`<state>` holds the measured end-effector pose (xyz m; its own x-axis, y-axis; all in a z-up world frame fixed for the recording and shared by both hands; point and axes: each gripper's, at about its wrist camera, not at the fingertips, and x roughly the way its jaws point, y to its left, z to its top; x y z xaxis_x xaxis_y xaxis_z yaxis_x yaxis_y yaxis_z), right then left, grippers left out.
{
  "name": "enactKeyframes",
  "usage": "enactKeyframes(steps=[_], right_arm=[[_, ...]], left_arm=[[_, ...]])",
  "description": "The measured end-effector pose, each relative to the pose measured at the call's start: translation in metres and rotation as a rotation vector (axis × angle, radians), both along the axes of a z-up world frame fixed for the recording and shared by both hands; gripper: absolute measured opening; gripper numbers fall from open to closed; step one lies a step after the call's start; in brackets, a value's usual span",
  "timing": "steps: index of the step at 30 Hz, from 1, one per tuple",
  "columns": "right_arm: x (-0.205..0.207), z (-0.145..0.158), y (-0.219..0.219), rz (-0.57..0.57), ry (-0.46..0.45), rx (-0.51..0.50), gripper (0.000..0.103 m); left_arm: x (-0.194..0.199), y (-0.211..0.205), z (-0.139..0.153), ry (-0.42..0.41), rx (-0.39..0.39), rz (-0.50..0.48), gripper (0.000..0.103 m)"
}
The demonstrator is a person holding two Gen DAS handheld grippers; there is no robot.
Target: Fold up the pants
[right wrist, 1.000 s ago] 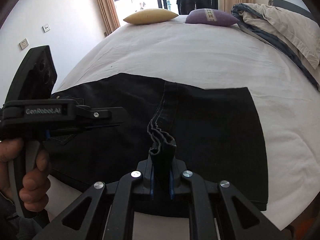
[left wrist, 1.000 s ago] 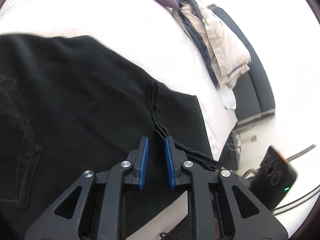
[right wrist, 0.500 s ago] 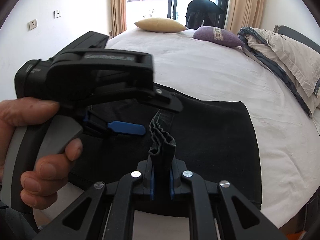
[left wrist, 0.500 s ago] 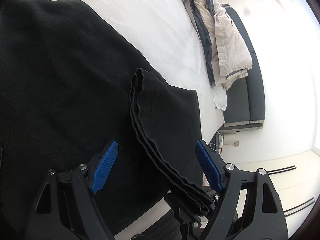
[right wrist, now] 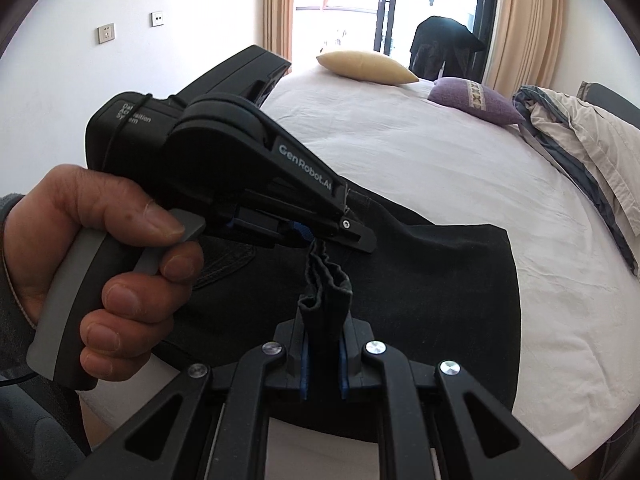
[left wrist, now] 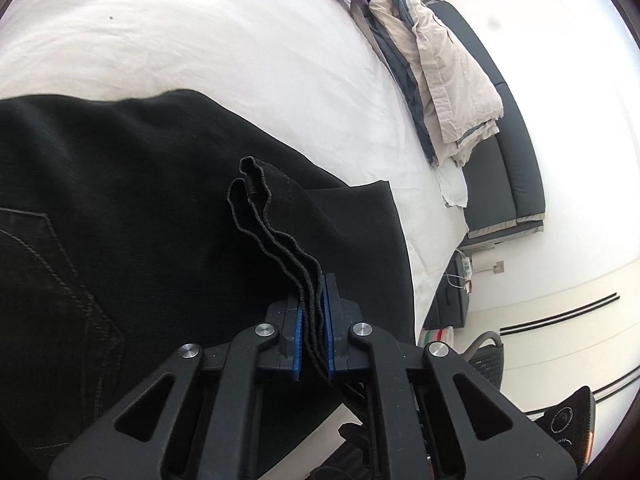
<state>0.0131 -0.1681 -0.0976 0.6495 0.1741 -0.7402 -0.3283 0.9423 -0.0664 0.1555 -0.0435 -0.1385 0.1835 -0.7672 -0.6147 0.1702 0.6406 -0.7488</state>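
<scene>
Black pants (left wrist: 132, 216) spread flat across the near part of a bed (left wrist: 208, 40) dressed in a white sheet, back pocket stitching showing at the left in the left wrist view. Bunched hem edge (left wrist: 276, 232) lifted off the flat cloth, layered and wavy, pinched at two spots. Left gripper (left wrist: 312, 336) with jaws clenched on that gathered edge, blue pads pressed against the fabric from both sides. Right gripper (right wrist: 323, 356) likewise clenched on the same bunch, a dark fold standing up between its blue pads. Seen from the right wrist, left gripper (right wrist: 320, 240) held from the left side by a bare hand (right wrist: 108, 264), fingers wrapped around the grey handle, its tip meeting the top of the raised fold just beyond the right gripper. Both grippers close together at the near edge of the bed, above the pants. Far across the sheet, a yellow pillow (right wrist: 368, 66) and a purple pillow (right wrist: 476, 100) lying side by side. Rumpled beige and grey bedding (right wrist: 580, 136) heaped along the right edge of the bed. Dark sofa (left wrist: 504, 168) beyond that bedding on the right in the left wrist view. Curtained balcony door (right wrist: 400, 12) at the far end of the room.
</scene>
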Motion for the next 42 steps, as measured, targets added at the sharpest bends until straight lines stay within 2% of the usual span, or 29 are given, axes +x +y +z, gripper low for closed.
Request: enactKeyframes(steps=[5,9,22,25,28,29,31,34,37,39,42], right_arm=[[0.003,-0.006,0.031,0.057,0.021,-0.019,0.013],[0.007,-0.016,0.050,0.073,0.049,-0.025,0.013],[0.028,-0.045,0.074,0.090,0.149,-0.038,0.013],[0.034,-0.053,0.072,0.090,0.188,-0.023,0.018],[0.035,-0.056,0.069,0.094,0.213,0.028,0.030],[0.034,-0.056,0.068,0.101,0.219,0.042,0.037],[0.032,-0.055,0.065,0.112,0.228,0.067,0.046],[0.028,-0.051,0.055,0.110,0.262,0.127,0.048],[0.024,-0.032,0.028,0.124,0.280,0.255,0.048],[0.029,-0.016,-0.006,0.120,0.274,0.369,0.048],[0.045,-0.002,-0.071,0.087,0.276,0.527,0.048]], left_arm=[[-0.003,0.034,0.005,-0.028,0.078,0.008,0.007],[-0.003,0.056,-0.002,-0.021,0.095,0.023,0.007],[-0.002,0.086,-0.031,0.008,0.158,0.032,0.007],[0.000,0.079,-0.034,0.013,0.169,0.031,0.008],[0.001,0.081,-0.031,0.013,0.186,0.027,0.009],[-0.001,0.083,-0.028,0.007,0.199,0.024,0.011],[-0.001,0.087,-0.018,-0.014,0.252,0.030,0.015],[-0.001,0.104,-0.003,-0.039,0.338,0.068,0.015],[-0.002,0.123,0.018,-0.090,0.390,0.121,0.015],[-0.005,0.121,0.032,-0.130,0.371,0.120,0.015],[-0.012,0.086,0.047,-0.195,0.288,0.057,0.015]])
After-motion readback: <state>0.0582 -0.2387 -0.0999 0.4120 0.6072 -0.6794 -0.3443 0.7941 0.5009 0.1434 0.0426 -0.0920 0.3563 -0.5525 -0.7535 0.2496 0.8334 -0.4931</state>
